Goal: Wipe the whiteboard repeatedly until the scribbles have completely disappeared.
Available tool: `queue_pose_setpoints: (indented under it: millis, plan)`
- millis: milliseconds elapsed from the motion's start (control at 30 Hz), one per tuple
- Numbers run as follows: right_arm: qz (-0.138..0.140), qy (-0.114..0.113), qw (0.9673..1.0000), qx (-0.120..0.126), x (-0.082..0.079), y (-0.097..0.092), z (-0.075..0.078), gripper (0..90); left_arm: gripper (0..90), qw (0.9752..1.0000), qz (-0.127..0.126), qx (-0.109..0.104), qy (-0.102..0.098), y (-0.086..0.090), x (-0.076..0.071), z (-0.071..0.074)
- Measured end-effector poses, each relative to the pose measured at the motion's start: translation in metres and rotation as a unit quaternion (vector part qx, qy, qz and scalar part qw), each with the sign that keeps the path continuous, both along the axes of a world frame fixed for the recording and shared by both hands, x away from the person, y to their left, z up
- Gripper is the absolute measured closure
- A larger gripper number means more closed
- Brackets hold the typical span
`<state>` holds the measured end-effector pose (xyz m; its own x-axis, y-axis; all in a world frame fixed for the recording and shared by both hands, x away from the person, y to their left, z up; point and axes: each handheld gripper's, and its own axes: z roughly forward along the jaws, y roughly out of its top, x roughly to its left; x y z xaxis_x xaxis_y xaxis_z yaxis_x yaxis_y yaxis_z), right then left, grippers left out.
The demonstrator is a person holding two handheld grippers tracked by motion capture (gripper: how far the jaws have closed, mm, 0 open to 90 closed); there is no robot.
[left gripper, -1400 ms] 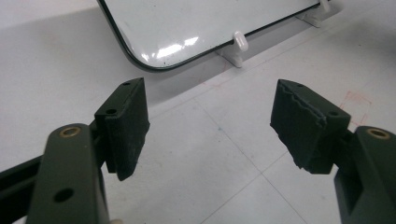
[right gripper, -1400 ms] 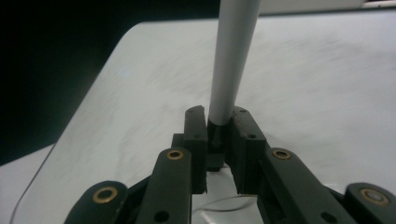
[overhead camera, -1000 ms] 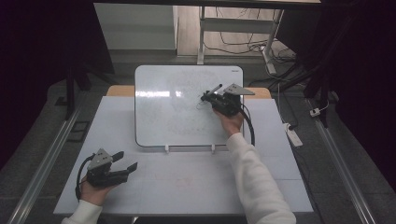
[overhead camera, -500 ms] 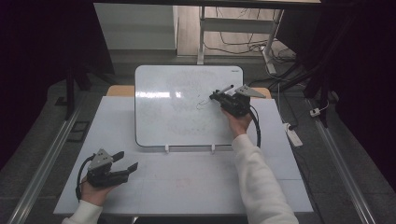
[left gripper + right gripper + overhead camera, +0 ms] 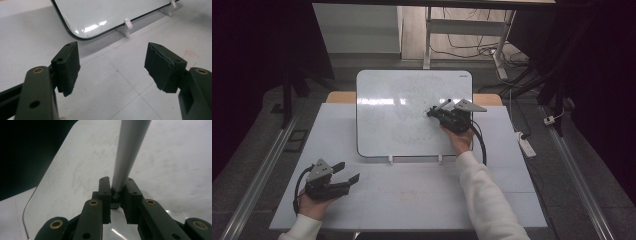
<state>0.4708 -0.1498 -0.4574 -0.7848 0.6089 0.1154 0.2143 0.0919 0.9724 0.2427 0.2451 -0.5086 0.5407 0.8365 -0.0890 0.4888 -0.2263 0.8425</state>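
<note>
The right gripper (image 5: 435,112) is clamped on a grey marker (image 5: 130,150) over the whiteboard (image 5: 382,110), near its right edge.

The left gripper (image 5: 348,172), jaws apart, sits near the tabletop's (image 5: 412,195) front-left corner.

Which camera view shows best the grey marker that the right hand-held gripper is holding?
The right gripper view: the marker rises large and close from between the right hand-held gripper's closed jaws, over the whiteboard. In the high view it is a small thin stick. The left gripper view shows the whiteboard's lower edge, not the marker.
</note>
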Motion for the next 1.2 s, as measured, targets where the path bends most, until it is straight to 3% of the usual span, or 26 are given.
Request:
queue_pose_setpoints:
  millis: [67,133,200,400,600,833,1033,1200]
  plan:
    - [-0.002,-0.004,1.0000,-0.004,0.002,-0.001,0.003,78.1,29.2,1.0000,-0.001,0.000,-0.001,0.000,-0.001,0.001]
    - [-0.024,-0.007,0.9996,0.012,0.006,-0.008,0.007,78.1,29.5,1.0000,0.000,-0.001,-0.003,0.000,-0.002,0.001]
    - [-0.028,-0.003,0.9993,0.024,0.008,-0.011,0.006,78.1,29.6,1.0000,0.001,-0.002,-0.003,0.001,-0.001,0.001]
    - [0.002,-0.003,1.0000,-0.004,-0.005,0.002,-0.003,78.1,29.6,1.0000,0.000,-0.001,-0.002,0.001,0.000,0.000]
    - [-0.017,-0.005,0.9998,0.013,-0.002,-0.009,-0.001,78.1,29.7,1.0000,0.002,-0.003,-0.004,0.002,-0.001,0.001]
    - [0.011,0.000,0.9999,0.011,-0.007,0.011,-0.009,78.1,29.8,1.0000,0.000,-0.002,-0.004,0.001,-0.001,0.001]
    - [0.002,-0.012,0.9999,0.011,0.001,0.013,-0.001,78.1,30.0,1.0000,0.000,-0.003,-0.004,0.002,0.000,0.001]
    - [-0.019,-0.020,0.9993,0.027,0.013,0.006,0.008,78.1,30.0,1.0000,0.002,-0.003,-0.004,0.002,-0.001,0.001]
